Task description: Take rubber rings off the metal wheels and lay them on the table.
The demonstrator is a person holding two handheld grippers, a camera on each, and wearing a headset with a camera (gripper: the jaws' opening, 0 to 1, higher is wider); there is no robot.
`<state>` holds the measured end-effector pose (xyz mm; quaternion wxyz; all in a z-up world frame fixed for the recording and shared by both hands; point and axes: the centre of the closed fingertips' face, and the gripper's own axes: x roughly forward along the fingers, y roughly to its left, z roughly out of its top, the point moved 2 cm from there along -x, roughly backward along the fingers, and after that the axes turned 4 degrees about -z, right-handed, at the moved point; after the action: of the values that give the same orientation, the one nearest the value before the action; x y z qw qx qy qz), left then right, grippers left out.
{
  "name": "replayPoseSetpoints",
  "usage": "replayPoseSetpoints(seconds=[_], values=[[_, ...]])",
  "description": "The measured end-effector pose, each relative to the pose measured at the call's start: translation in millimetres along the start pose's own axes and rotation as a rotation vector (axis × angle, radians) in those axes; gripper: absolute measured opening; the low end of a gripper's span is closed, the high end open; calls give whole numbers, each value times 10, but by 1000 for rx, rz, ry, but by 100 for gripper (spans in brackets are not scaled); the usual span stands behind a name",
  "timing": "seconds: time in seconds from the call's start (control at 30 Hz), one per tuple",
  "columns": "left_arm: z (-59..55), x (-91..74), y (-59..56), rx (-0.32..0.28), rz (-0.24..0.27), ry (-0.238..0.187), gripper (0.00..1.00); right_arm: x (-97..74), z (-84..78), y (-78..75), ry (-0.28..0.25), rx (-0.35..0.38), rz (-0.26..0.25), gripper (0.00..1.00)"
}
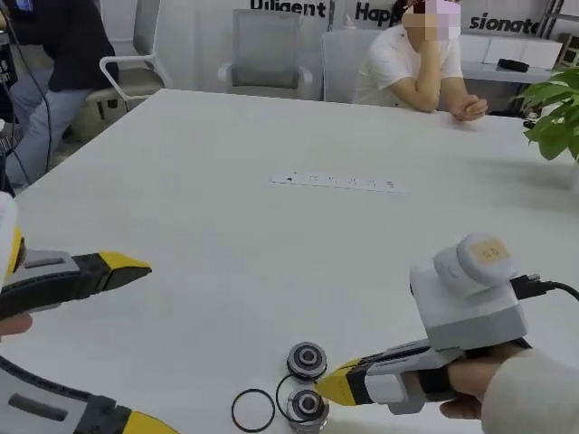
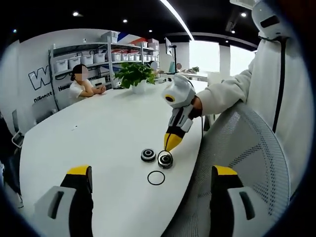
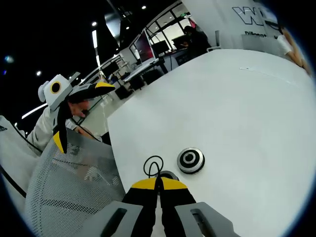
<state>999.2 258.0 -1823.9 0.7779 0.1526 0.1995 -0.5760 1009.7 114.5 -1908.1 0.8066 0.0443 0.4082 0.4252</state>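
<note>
Right gripper (image 1: 327, 387): jaws together, tips against the nearer silver metal wheel (image 1: 308, 409). Second metal wheel (image 1: 307, 359) just beside it. Thin black rubber ring (image 1: 233, 410) flat on white table (image 1: 271, 253), near the wheels. Left gripper (image 2: 151, 169): jaws wide apart, well clear

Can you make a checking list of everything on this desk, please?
Surface: white table, flat strip mid-table.
Job's things: far wheel, near wheel; loose ring flat on table; second ring beside near wheel.
Clutter: nothing seen.
Grippers: left gripper open, apart from wheels; right gripper shut, seemingly pinching second ring.
Cables: black cable from right gripper.
Surroundings: seated person, plant, chairs.
</note>
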Motion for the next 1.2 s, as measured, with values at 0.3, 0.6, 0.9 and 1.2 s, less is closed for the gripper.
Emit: replayPoseSetpoints(seconds=[0.3, 0.6, 0.9, 1.2], values=[[-150, -19, -7, -84, 43, -27, 99, -19, 74, 56, -33, -4, 8, 0], [-199, 25, 13, -105, 42, -33, 99, -30, 205, 140, -94, 1, 26, 0], [-184, 28, 14, -127, 39, -57, 99, 63, 257, 241, -104, -26, 33, 0], [-213, 29, 11, -111, 44, -38, 98, 268, 208, 283, -74, -114, -13, 0]])
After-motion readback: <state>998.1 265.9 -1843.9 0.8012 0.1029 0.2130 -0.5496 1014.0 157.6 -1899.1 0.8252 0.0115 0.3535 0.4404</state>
